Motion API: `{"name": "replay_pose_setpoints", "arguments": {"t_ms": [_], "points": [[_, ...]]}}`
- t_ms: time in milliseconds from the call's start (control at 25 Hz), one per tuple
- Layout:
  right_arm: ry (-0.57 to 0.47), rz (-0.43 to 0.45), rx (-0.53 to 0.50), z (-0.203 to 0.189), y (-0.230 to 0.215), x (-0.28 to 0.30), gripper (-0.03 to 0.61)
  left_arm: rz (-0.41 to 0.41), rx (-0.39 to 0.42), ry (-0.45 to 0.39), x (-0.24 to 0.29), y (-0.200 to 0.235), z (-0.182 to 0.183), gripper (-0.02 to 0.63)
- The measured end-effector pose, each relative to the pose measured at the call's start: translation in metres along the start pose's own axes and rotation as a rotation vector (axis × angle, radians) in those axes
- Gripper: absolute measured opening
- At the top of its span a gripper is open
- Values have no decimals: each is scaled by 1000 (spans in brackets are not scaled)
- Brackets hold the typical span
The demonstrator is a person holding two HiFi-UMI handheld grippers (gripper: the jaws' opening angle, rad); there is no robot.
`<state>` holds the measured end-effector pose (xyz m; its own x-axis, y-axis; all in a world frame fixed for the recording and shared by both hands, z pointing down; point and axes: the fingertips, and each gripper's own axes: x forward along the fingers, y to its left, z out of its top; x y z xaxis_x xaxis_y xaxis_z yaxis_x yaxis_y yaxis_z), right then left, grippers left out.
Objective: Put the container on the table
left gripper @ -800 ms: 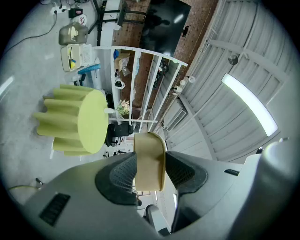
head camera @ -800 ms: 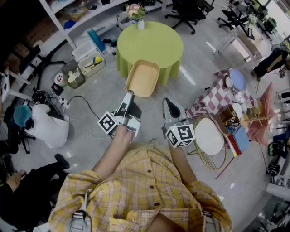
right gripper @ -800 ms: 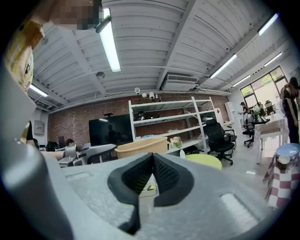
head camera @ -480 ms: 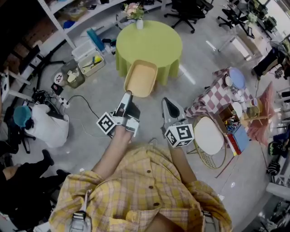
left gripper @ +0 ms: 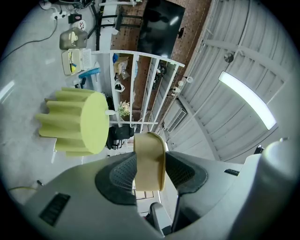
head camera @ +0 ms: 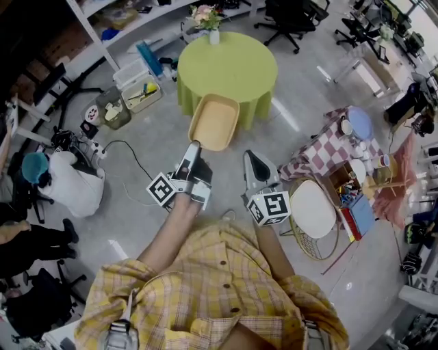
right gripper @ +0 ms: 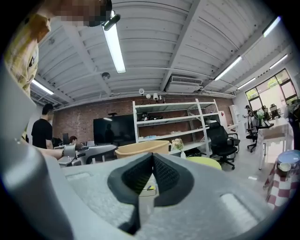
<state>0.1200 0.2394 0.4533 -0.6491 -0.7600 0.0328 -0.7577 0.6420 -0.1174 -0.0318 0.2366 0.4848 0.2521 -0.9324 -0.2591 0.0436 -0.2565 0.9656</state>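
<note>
A tan plastic container [head camera: 215,122] hangs in the air just short of the round table with the lime-green cloth [head camera: 236,58]. My left gripper [head camera: 194,147] is shut on its near rim; in the left gripper view the container wall [left gripper: 149,161] is pinched between the two dark pads. In the right gripper view the container [right gripper: 141,149] shows to the left with the left gripper [right gripper: 79,153] on it. My right gripper [head camera: 253,160] is beside it, shut and empty, its pads [right gripper: 161,176] touching. A small vase of flowers [head camera: 209,19] stands at the table's far edge.
A white shelf rack with bins [head camera: 130,75] stands to the left of the table. A checkered-cloth table [head camera: 335,140] with dishes, a round white stool [head camera: 315,208] and a box of supplies are to the right. Office chairs [head camera: 287,14] sit behind, and a seated person [head camera: 65,181] at left.
The container and both grippers have kept almost the same place in the head view; the scene has shifted slightly. The person at lower left has moved further left.
</note>
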Motion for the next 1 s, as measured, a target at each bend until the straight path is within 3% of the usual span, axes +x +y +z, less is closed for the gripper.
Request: {"name": "replay_pose_setpoints", "arguments": {"t_ms": [160, 360, 680, 1000], "points": [[-5, 24, -2, -1, -5, -12, -2, 0, 31, -8, -3, -1, -15, 195], [-7, 53, -8, -2, -10, -31, -2, -14, -12, -46, -13, 2, -34, 195], [-12, 69, 12, -3, -11, -37, -2, 25, 44, -30, -20, 5, -54, 195], [16, 51, -12, -9, -16, -14, -2, 23, 21, -39, -4, 21, -37, 193]]}}
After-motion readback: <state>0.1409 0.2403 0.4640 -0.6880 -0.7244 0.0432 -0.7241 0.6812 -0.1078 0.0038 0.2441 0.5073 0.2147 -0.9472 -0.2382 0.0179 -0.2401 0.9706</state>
